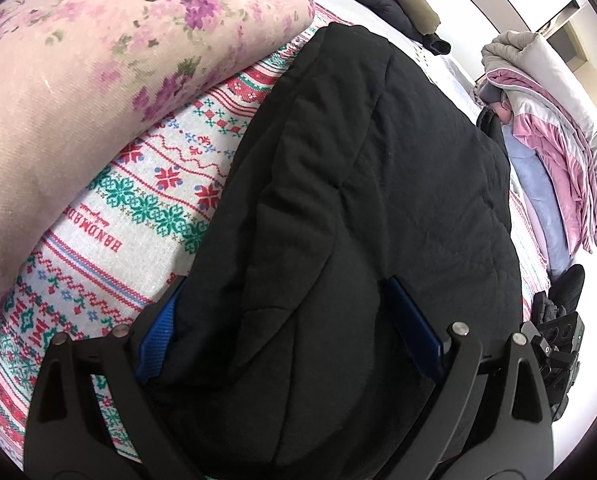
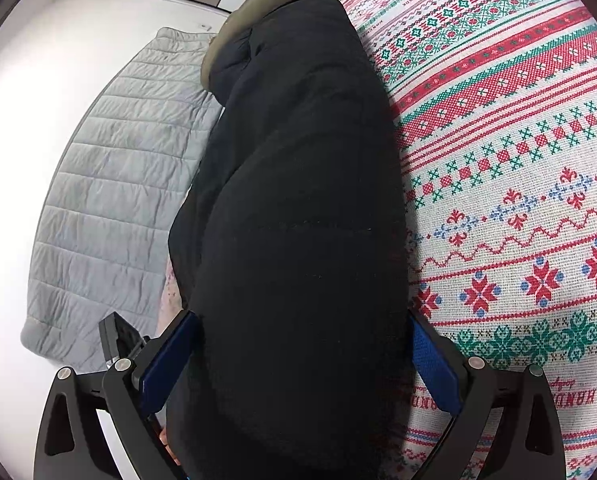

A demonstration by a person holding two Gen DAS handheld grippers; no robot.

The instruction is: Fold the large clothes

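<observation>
Straddling black padded coat [image 1: 358, 200], left gripper [image 1: 294, 332], right gripper [image 2: 302, 356], grip unclear

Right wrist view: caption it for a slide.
Right gripper straddles a bulky black quilted coat lying on the cross-stitch-patterned bedspread.
</observation>
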